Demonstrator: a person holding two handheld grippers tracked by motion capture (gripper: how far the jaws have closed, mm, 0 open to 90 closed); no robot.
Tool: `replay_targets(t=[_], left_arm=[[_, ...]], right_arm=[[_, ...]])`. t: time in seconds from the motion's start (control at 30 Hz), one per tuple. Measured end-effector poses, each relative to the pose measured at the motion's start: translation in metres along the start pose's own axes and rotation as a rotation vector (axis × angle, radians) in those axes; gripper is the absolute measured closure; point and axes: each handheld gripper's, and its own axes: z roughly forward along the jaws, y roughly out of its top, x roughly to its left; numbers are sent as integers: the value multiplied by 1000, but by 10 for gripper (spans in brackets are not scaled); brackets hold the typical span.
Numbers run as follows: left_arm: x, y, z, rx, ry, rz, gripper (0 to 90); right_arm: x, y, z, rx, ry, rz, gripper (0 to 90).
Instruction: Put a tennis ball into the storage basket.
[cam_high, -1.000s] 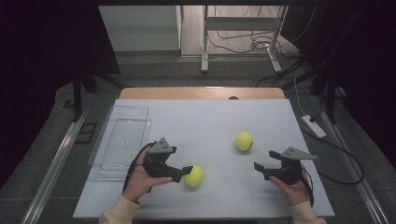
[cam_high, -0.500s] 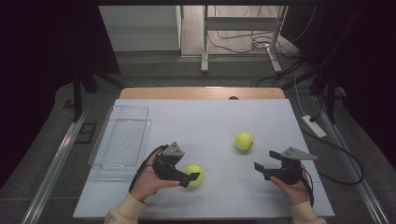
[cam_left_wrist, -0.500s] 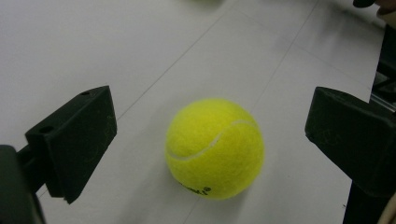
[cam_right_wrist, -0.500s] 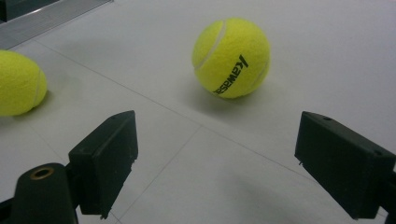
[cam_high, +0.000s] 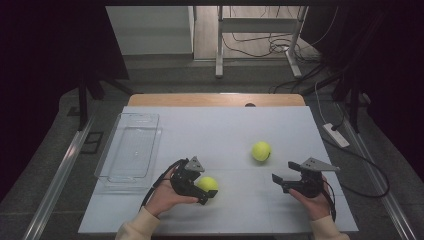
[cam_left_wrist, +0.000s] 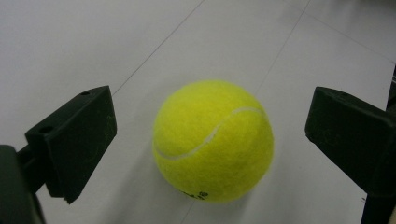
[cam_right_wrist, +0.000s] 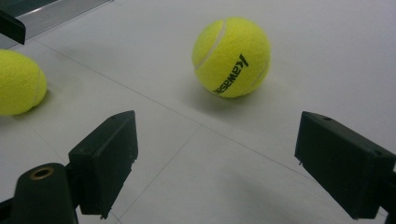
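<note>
A yellow tennis ball (cam_high: 208, 184) (cam_left_wrist: 213, 140) lies on the white table near the front, left of centre. My left gripper (cam_high: 206, 192) (cam_left_wrist: 210, 140) is open, its jaws on either side of this ball with gaps on both sides. A second tennis ball (cam_high: 261, 151) (cam_right_wrist: 231, 57) with dark lettering rests further back, right of centre. My right gripper (cam_high: 278, 181) (cam_right_wrist: 233, 163) is open over bare table, in front of and to the right of that ball, nothing between its jaws. In the right gripper view the first ball (cam_right_wrist: 19, 83) sits at the left edge.
A clear plastic tray (cam_high: 131, 149) stands at the table's left side, nothing in it. The white table (cam_high: 210, 130) ends in a wooden strip at the back. A white power strip (cam_high: 336, 135) and cables lie on the floor to the right.
My left gripper has slid right and forward until its jaws flank the near ball. The right gripper and the far ball have stayed where they were.
</note>
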Motion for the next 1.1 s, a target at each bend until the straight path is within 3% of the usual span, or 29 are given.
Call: replay_targets(t=[0.67, 0.77, 0.9, 1.1], left_arm=[[-5, -3, 22, 68, 25, 23, 44], [-6, -4, 22, 69, 37, 28, 95], [-6, -4, 23, 76, 50, 34, 227], [-7, -5, 21, 64, 58, 45, 263]], right_arm=[[0, 0, 0, 0, -1, -1, 135], [0, 0, 0, 0, -1, 0, 135], [0, 0, 0, 0, -1, -1, 135], [0, 0, 0, -2, -3, 1, 135]])
